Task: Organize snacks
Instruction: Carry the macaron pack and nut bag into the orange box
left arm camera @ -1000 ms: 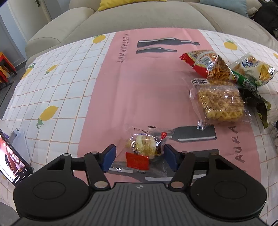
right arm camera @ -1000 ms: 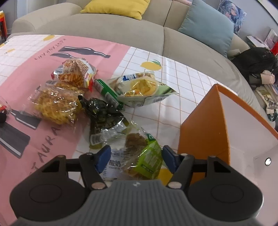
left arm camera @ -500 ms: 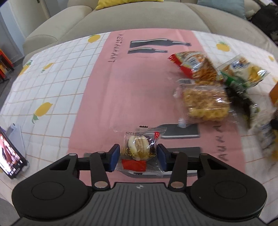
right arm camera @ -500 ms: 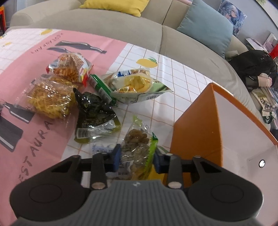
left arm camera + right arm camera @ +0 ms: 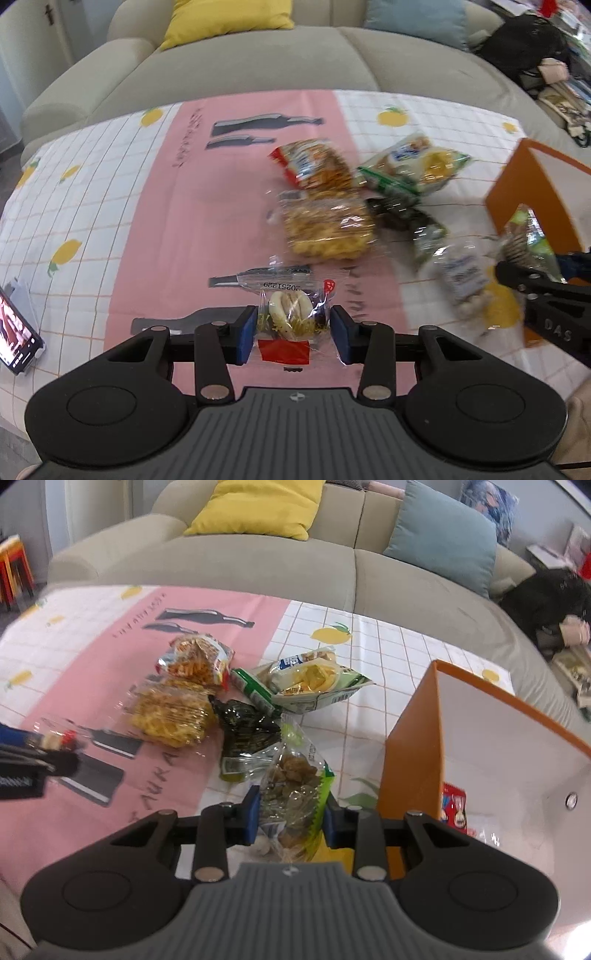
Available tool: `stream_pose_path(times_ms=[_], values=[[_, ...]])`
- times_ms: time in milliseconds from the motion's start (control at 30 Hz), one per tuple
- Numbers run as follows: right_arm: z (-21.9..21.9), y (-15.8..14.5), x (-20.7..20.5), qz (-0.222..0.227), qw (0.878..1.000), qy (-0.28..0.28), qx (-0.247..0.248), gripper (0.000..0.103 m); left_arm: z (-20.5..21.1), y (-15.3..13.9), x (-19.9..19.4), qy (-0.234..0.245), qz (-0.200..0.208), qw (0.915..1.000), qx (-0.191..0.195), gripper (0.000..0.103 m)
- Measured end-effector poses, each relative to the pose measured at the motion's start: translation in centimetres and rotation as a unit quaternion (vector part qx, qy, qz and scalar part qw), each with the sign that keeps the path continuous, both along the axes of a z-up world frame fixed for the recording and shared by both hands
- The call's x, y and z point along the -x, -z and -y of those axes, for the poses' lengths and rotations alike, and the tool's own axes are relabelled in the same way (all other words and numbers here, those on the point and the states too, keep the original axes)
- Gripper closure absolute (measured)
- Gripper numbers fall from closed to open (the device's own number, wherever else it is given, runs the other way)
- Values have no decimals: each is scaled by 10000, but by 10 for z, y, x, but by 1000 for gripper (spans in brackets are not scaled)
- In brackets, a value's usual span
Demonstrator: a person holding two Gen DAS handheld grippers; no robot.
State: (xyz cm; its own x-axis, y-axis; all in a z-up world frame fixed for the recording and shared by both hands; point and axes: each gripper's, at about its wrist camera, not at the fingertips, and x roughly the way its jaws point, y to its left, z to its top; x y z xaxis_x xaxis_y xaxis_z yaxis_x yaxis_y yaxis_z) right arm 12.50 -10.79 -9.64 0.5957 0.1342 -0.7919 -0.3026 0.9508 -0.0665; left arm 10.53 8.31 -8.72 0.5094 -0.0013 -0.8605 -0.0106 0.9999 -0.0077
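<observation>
My left gripper (image 5: 293, 332) has its blue pads against both sides of a small clear pastry packet (image 5: 291, 314) with a red label, and the jaws are still closing on it. The packet hangs just above the pink tablecloth (image 5: 166, 229). My right gripper (image 5: 291, 818) holds a green-edged clear bag of brown snacks (image 5: 291, 782) between its pads, its jaws also still closing. That bag is raised beside the orange box (image 5: 410, 760), which has a white inside. The left gripper's packet (image 5: 55, 738) shows at the far left of the right wrist view.
A pile of snacks lies mid-table: a red-ended stick-crisp bag (image 5: 195, 661), a clear waffle-crisp bag (image 5: 170, 712), a dark green packet (image 5: 243, 723) and a pale green chip bag (image 5: 314, 679). A red packet (image 5: 454, 806) lies in the box. A phone (image 5: 14, 332) sits at the left edge.
Both grippers have closed on their packets and lifted them off the cloth. The left one has swung right, bringing the orange box and the right gripper into its view.
</observation>
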Motion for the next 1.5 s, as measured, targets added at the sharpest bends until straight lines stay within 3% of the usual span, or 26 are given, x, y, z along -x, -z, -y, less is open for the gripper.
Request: stream_pose_path(times_ms=[500, 733, 967, 1167, 1333, 1500], values=[[69, -61, 31, 333, 9972, 333, -573, 74, 86, -64, 4, 1050, 416, 9922, 520, 55], [139, -85, 17, 153, 9928, 728, -944, 74, 138, -91, -23, 1822, 641, 9757, 1039, 55], [192, -81, -11, -205, 9873, 1068, -1158, 74, 193, -83, -63, 2407, 407, 9620, 1220, 55], [202, -55, -39, -536, 9899, 914, -937, 74, 226, -62, -89, 2846, 67, 9542, 923, 55], [206, -34, -56, -700, 9927, 803, -567, 74, 246, -47, -105, 3239, -85, 9457, 251, 55], [207, -18, -72, -802, 9936, 625, -483, 74, 253, -35, -122, 3530, -209, 9354, -58, 55]])
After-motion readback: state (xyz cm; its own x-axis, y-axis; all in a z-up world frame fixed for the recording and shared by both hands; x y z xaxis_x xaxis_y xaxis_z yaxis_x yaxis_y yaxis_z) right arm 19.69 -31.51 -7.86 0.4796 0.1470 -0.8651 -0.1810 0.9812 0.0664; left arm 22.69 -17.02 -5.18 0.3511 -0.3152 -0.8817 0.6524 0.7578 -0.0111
